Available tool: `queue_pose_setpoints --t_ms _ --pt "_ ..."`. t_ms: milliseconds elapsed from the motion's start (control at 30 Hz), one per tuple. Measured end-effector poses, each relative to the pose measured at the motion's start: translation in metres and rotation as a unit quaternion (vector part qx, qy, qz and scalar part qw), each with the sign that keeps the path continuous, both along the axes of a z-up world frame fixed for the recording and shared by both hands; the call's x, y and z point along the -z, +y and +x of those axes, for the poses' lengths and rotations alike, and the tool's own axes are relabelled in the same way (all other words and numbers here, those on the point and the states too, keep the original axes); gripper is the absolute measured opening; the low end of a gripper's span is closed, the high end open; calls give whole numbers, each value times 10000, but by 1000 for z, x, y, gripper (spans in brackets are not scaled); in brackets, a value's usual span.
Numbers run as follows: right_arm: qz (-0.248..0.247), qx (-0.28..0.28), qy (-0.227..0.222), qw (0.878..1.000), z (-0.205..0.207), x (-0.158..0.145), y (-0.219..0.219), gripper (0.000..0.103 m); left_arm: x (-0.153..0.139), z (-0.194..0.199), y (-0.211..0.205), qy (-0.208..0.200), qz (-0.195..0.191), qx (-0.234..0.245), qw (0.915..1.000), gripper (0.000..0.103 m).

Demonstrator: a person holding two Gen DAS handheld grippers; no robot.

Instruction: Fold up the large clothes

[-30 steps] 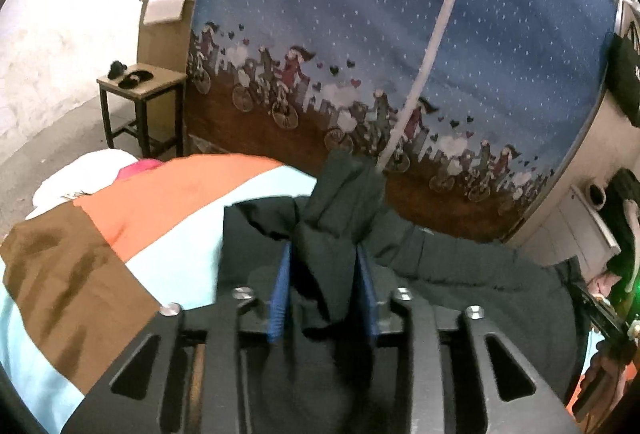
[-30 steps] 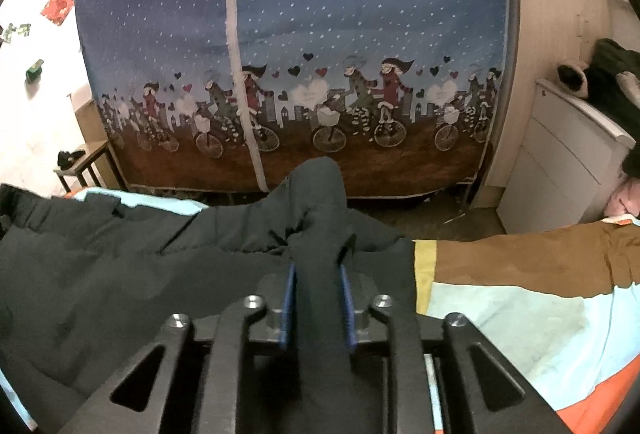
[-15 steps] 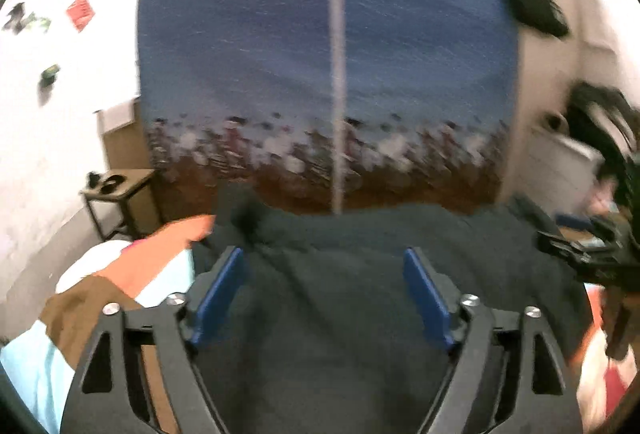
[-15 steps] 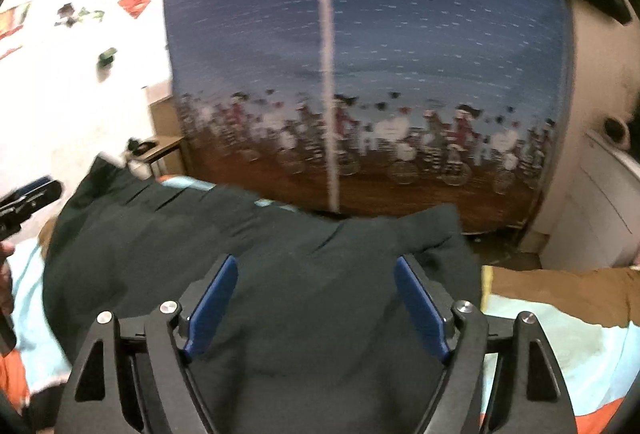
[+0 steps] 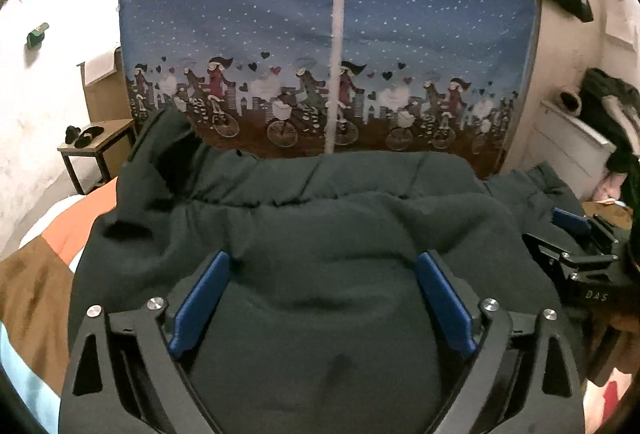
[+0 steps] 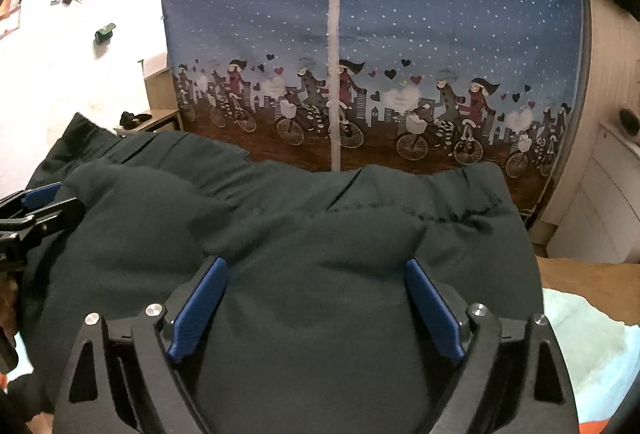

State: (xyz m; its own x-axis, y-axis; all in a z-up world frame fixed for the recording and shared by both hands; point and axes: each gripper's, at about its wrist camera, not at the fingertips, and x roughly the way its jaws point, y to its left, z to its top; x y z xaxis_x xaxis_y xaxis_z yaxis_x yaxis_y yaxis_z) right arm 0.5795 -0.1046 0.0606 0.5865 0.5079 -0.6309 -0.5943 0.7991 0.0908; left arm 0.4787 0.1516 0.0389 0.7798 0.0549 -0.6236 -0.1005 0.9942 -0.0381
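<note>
Both hand-held grippers, left (image 5: 322,298) and right (image 6: 316,298), spread wide over dark garment (image 5: 320,234) hiding the bedspread beneath.

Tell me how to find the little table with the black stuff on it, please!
Start at the big blue curtain with bicycle riders along its bottom. Go to its left edge, where a brown board leans on the white wall. Just below stands the small wooden table on thin dark legs, beyond the dark garment on the bed; it alone carries small black objects.
</note>
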Motion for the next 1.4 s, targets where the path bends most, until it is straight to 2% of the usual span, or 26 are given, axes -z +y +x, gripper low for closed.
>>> queue_pose_setpoints --t_ms 233,433,667,1100,1233,1400 --pt "-176 0 473 9987 37 22 18 101 22 32 -2 165 448 -9 9989 102" --pt "-276 14 799 9964 61 35 25 103 34 58 7 414 307 23 9987 102" --pt "-181 -14 1024 9946 75 45 26 103 37 66 11 402 215 23 9990 102" --pt "-131 17 1014 9948 74 51 26 103 45 61 3 173 448 -30 9988 102" --pt "-45 25 964 9953 66 48 21 103 42 58 5 200 334 37 9992 102" --pt "70 44 848 9964 53 34 11 103 29 49 11 443 106 63 9989 102"
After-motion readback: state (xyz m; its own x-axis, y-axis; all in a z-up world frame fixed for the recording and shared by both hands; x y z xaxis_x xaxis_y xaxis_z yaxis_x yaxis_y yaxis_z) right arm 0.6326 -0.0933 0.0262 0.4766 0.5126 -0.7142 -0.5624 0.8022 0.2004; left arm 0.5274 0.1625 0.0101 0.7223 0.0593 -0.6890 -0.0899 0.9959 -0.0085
